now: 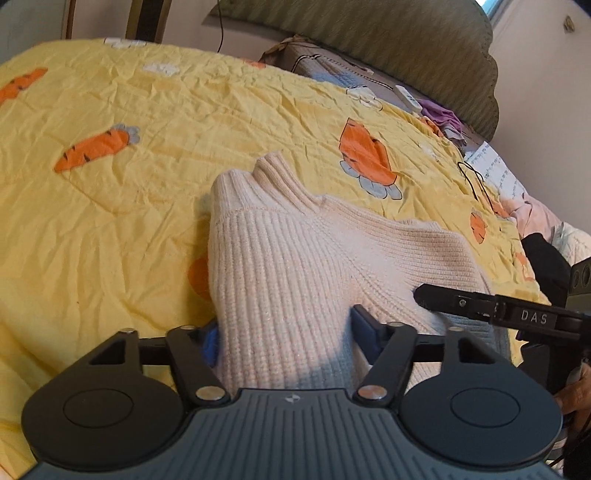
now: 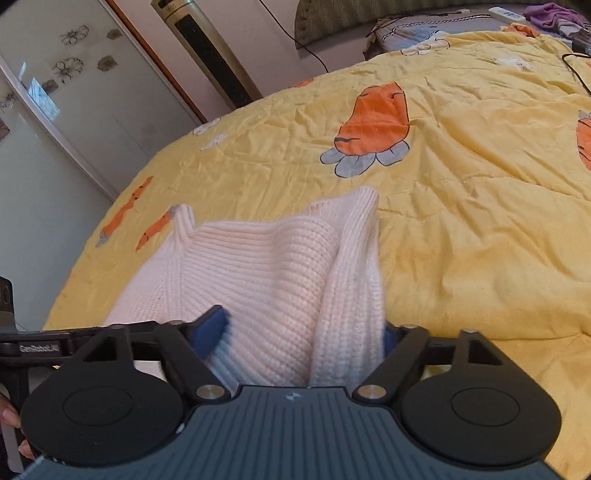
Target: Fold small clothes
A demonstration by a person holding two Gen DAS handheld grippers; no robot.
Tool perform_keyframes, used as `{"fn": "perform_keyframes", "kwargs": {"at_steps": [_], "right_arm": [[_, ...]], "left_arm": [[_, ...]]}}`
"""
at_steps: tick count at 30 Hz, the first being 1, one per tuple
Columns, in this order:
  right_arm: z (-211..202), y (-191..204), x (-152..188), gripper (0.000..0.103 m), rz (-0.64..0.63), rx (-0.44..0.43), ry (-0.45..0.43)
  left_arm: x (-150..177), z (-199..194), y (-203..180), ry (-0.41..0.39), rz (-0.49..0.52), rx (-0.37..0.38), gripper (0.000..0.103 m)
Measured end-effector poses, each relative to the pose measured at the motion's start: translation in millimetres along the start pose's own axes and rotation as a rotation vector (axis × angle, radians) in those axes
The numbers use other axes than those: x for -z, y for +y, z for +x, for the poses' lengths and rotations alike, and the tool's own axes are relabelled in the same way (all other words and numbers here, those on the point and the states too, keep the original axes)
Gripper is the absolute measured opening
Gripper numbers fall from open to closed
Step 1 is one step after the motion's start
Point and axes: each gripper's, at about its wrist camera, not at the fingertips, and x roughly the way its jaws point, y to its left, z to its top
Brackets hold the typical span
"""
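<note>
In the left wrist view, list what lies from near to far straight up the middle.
Cream ribbed knit sweater between the left gripper fingers → its ribbed turtleneck collar → yellow carrot-print quilt → olive-green padded headboard.

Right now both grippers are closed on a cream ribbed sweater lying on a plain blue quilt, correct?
Not quite. The quilt is yellow with orange carrots, as the right wrist view shows. The rest holds: left gripper and right gripper both clamp the cream ribbed sweater.

sweater (image 1: 280, 266) hem hidden behind claw bodies, blue pads (image 2: 212, 328) half buried
</note>
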Motion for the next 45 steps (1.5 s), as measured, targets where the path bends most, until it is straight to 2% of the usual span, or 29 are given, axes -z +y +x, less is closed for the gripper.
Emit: {"fn": "perform_keyframes", "kwargs": {"at_steps": [2, 6, 10, 13, 19, 22, 24, 25, 26, 28, 29, 31, 32, 34, 35, 36, 39, 40, 41, 42, 43, 44, 45], "right_arm": [[-4, -1, 0, 0.065, 0.025, -0.007, -0.010], [-10, 12, 0, 0.054, 0.006, 0.001, -0.034], [-19, 22, -5, 0.050, 0.003, -0.018, -0.055], [-24, 33, -10, 0.050, 0.021, -0.068, -0.075], [-7, 59, -33, 0.049, 0.059, -0.168, -0.103], [17, 59, -48, 0.049, 0.132, -0.201, -0.096], [36, 53, -55, 0.049, 0.160, -0.180, -0.087], [44, 50, -56, 0.050, 0.170, -0.149, -0.082], [54, 45, -56, 0.053, 0.187, -0.105, -0.073], [60, 38, -51, 0.055, 0.204, -0.051, -0.060], [57, 36, -48, 0.058, 0.204, -0.056, -0.064], [39, 33, -42, 0.066, 0.183, -0.060, -0.093], [29, 33, -40, 0.074, 0.167, -0.055, -0.098], [8, 31, -33, 0.077, 0.134, -0.055, -0.104], [-1, 29, -29, 0.080, 0.136, -0.070, -0.105], [-4, 28, -25, 0.085, 0.143, -0.094, -0.090], [8, 36, -14, 0.089, 0.141, -0.127, -0.013], [17, 40, -11, 0.087, 0.119, -0.106, 0.010], [24, 48, -6, 0.077, 0.074, -0.079, 0.015], [26, 55, -3, 0.066, 0.036, -0.084, 0.013], [25, 61, -2, 0.062, 0.025, -0.091, 0.011], [19, 66, -3, 0.054, 0.014, -0.117, 0.001], [9, 71, -5, 0.038, 0.008, -0.170, -0.017]], "left_arm": [[-1, -5, -4, -0.010, 0.021, -0.011, 0.053], [-2, -9, -1, -0.011, 0.019, -0.008, 0.049], [-5, -19, -1, -0.015, 0.022, 0.005, 0.042], [-15, -31, 3, -0.012, 0.021, 0.031, 0.041], [-57, -45, 16, -0.062, 0.086, -0.087, 0.041], [-74, -26, 29, -0.027, 0.099, -0.136, 0.042], [-71, -3, 35, 0.016, 0.145, -0.173, 0.048], [-67, 1, 37, 0.013, 0.153, -0.196, 0.056], [-62, -3, 40, -0.011, 0.142, -0.190, 0.058], [-52, -22, 51, -0.055, 0.084, -0.121, 0.067], [-47, -33, 57, -0.071, 0.053, -0.089, 0.074], [-31, -56, 70, -0.115, -0.008, -0.031, 0.077], [-24, -63, 74, -0.117, -0.018, -0.018, 0.077], [-11, -70, 76, -0.103, -0.035, 0.030, 0.077], [-7, -67, 75, -0.090, -0.038, 0.045, 0.085], [-4, -63, 71, -0.089, -0.030, 0.031, 0.088], [-2, -44, 54, -0.075, 0.051, -0.047, 0.090], [-2, -43, 50, -0.078, 0.078, -0.075, 0.075], [-3, -47, 47, -0.081, 0.105, -0.091, 0.055], [-7, -53, 45, -0.083, 0.129, -0.090, 0.049], [-12, -64, 44, -0.100, 0.144, -0.081, 0.038], [-17, -73, 44, -0.116, 0.152, -0.076, 0.029], [-22, -78, 44, -0.127, 0.163, -0.080, 0.025]]}}
